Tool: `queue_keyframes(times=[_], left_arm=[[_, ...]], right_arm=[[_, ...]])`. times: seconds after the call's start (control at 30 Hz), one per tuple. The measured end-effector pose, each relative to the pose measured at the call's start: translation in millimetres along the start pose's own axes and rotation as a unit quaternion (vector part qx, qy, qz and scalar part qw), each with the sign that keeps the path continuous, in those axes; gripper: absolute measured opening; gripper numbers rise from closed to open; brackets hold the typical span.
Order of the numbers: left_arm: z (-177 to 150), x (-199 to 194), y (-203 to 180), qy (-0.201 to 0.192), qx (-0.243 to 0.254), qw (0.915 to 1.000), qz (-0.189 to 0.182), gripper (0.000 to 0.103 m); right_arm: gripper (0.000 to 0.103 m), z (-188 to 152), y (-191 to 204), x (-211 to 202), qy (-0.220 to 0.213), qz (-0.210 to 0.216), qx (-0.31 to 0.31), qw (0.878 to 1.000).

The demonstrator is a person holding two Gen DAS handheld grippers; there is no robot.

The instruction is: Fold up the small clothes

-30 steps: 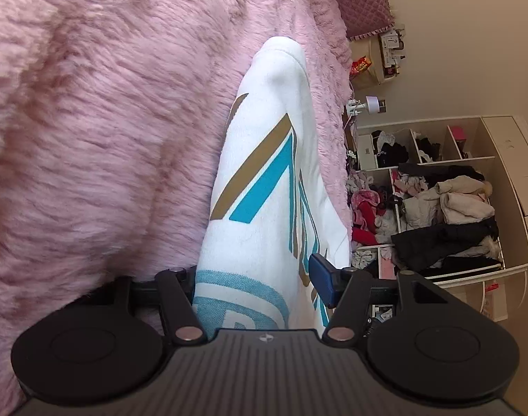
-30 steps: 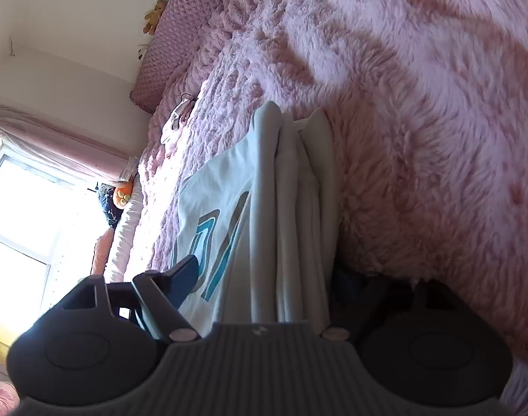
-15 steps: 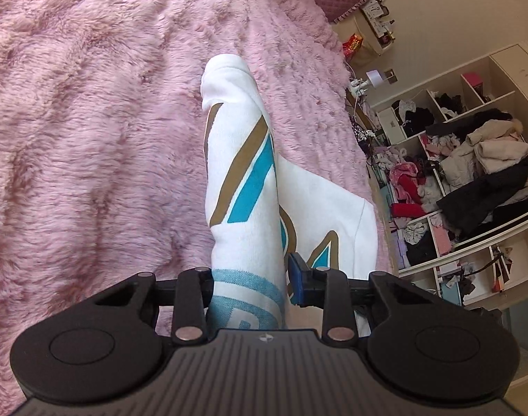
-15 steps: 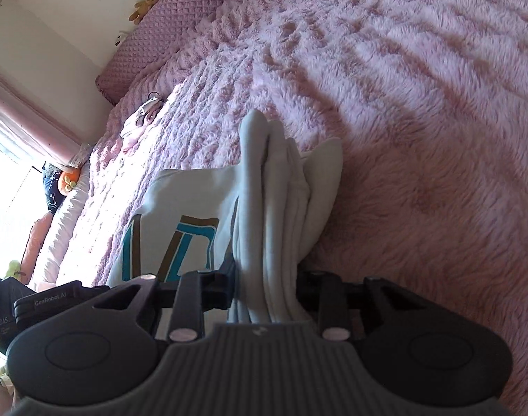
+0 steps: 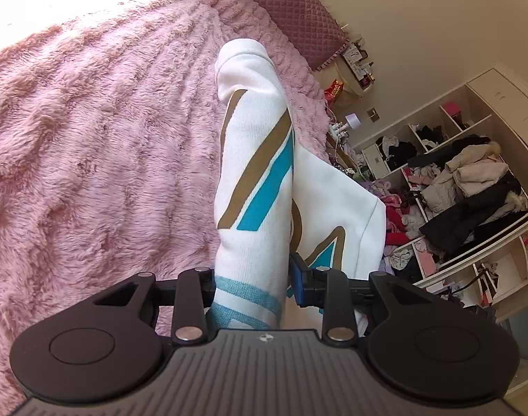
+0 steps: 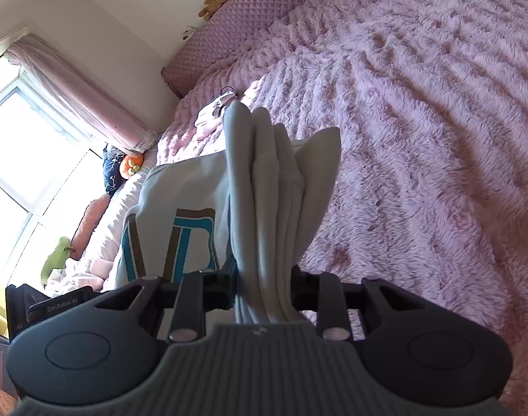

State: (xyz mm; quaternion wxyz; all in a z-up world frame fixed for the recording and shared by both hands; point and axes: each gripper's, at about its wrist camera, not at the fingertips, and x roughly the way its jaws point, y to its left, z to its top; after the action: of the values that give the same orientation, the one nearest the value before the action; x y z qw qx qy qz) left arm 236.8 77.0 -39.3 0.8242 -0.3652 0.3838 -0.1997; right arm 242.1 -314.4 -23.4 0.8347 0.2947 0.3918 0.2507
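Fingers of both grippers clamp white garment edges; bed apparently open.

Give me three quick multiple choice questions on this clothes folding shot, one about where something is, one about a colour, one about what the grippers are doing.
1. Where does the small teddy bear sit?
A. On top of the quilted headboard
B. In the open shelves
C. On the windowsill

2. Which colours are the stripes printed on the white garment?
A. Red and black
B. Teal and brown
C. Yellow and green

3. What is the state of the two grippers?
A. Both wide open and empty
B. Only one holds cloth
C. Both closed on bunched white fabric

Answers: 1 A, the bear perches on the headboard's upper edge. 2 B, teal and brown bands cross the cloth. 3 C, the left gripper and right gripper each pinch gathered folds above the pink blanket.
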Motion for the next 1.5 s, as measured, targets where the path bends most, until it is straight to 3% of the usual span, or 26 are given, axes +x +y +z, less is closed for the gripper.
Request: queue_keyframes(times=[0.2, 0.37, 0.53, 0.8, 0.9, 0.97, 1.03, 1.1, 1.23, 1.33, 1.43, 1.5], left_arm=[[-8.0, -50.9, 22.1, -0.019, 0.005, 0.9998, 0.003, 0.035], [-10.0, -59.2, 53.2, -0.018, -0.006, 0.9998, 0.009, 0.035], [-13.0, -40.0, 99.7, -0.013, -0.024, 0.9995, 0.016, 0.035], [-12.4, 2.4, 170.1, 0.016, -0.04, 0.9983, 0.041, 0.035], [-10.6, 6.8, 188.8, 0.029, -0.05, 0.9981, 0.019, 0.037], [-10.2, 6.4, 199.1, 0.04, -0.063, 0.9971, -0.006, 0.039], [-8.5, 3.2, 207.5, 0.045, -0.078, 0.9954, -0.031, 0.039], [-6.2, 1.6, 211.4, 0.05, -0.084, 0.9941, -0.046, 0.04], [4.4, 9.1, 208.7, 0.063, -0.066, 0.9949, -0.044, 0.045], [13.0, 16.1, 208.2, 0.047, -0.059, 0.9967, -0.028, 0.046], [22.1, 27.7, 208.2, 0.052, -0.056, 0.9969, -0.019, 0.046], [27.1, 33.3, 205.8, 0.052, -0.046, 0.9975, -0.015, 0.046]], right_arm=[[0.023, -38.3, 41.8, -0.4, 0.016, 0.027, -0.017, 0.999], [0.023, -63.3, 52.5, 24.0, 0.034, 0.017, -0.026, 0.999], [0.023, -77.9, 45.7, 61.1, 0.058, -0.012, -0.046, 0.997], [0.022, -83.1, 3.5, 135.5, 0.095, -0.061, -0.05, 0.992], [0.028, -81.3, -16.5, 152.9, 0.104, -0.069, -0.058, 0.99], [0.042, -80.8, -23.5, 151.7, 0.102, -0.07, -0.06, 0.991], [0.044, -80.5, -23.0, 140.5, 0.089, -0.074, -0.067, 0.991], [0.045, -83.1, -15.7, 117.1, 0.059, -0.063, -0.077, 0.993], [0.048, -99.8, 6.2, 67.9, 0.026, 0.021, -0.108, 0.994], [0.048, -123.9, 23.9, 62.6, 0.063, 0.071, -0.146, 0.985], [0.047, -151.4, 18.5, 80.0, 0.122, 0.066, -0.15, 0.979], [0.046, -162.2, 10.9, 83.4, 0.122, 0.063, -0.141, 0.98]])
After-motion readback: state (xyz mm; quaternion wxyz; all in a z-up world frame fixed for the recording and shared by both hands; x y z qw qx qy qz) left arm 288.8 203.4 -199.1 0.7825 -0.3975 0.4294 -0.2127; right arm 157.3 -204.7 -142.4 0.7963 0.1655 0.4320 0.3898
